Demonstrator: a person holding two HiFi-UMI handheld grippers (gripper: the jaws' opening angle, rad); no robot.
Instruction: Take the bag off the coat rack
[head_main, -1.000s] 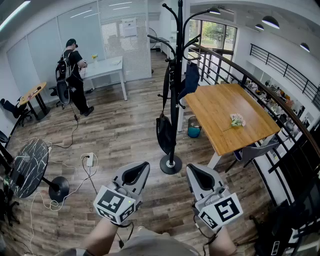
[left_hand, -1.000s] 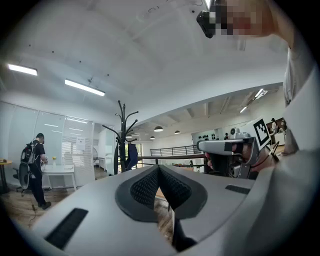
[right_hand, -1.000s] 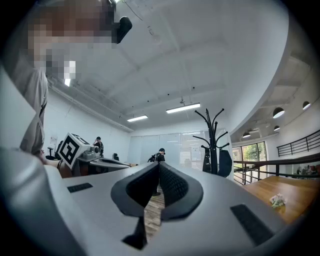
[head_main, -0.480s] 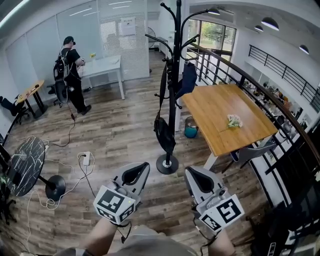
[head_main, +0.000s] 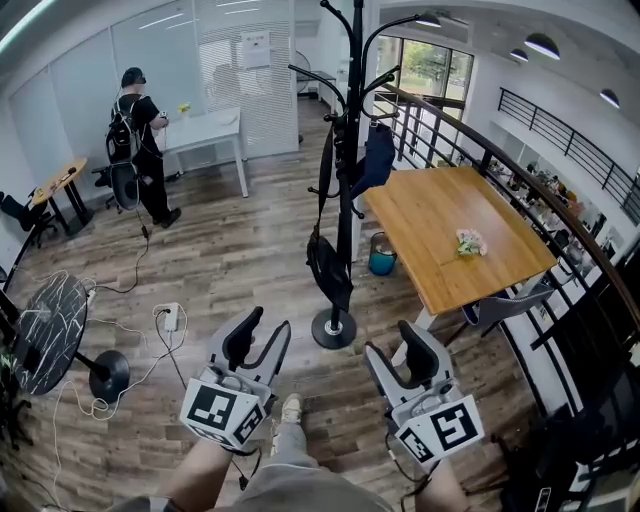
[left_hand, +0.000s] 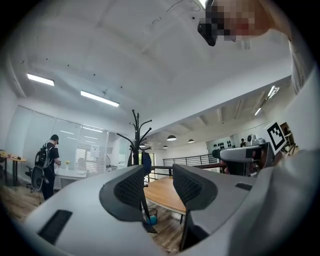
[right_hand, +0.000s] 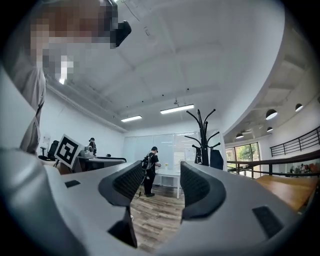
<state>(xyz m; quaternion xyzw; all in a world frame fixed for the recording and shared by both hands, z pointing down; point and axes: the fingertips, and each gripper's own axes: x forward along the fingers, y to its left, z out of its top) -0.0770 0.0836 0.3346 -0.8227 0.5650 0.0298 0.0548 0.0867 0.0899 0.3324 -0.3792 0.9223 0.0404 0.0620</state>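
A black coat rack (head_main: 345, 150) stands on the wood floor ahead of me. A black bag (head_main: 328, 270) hangs low on it by a long strap, and a dark blue item (head_main: 378, 160) hangs higher on its right side. My left gripper (head_main: 263, 328) and right gripper (head_main: 395, 345) are held low, short of the rack's base, apart from the bag. Both sets of jaws are opening, with nothing between them. The rack (left_hand: 136, 145) shows far off past the left gripper (left_hand: 159, 185). In the right gripper view it (right_hand: 203, 140) stands beyond the right gripper (right_hand: 162, 185).
A wooden table (head_main: 450, 225) stands right of the rack, with a teal bin (head_main: 383, 256) beside it and a grey chair (head_main: 505, 300). A railing (head_main: 520, 190) runs along the right. A fan (head_main: 50, 335), a power strip (head_main: 178, 318) and a person (head_main: 140, 140) are at left.
Both grippers' jaws have gone from shut to open. The rack sits slightly nearer and more to the left in the head view. A shoe now shows between the grippers.
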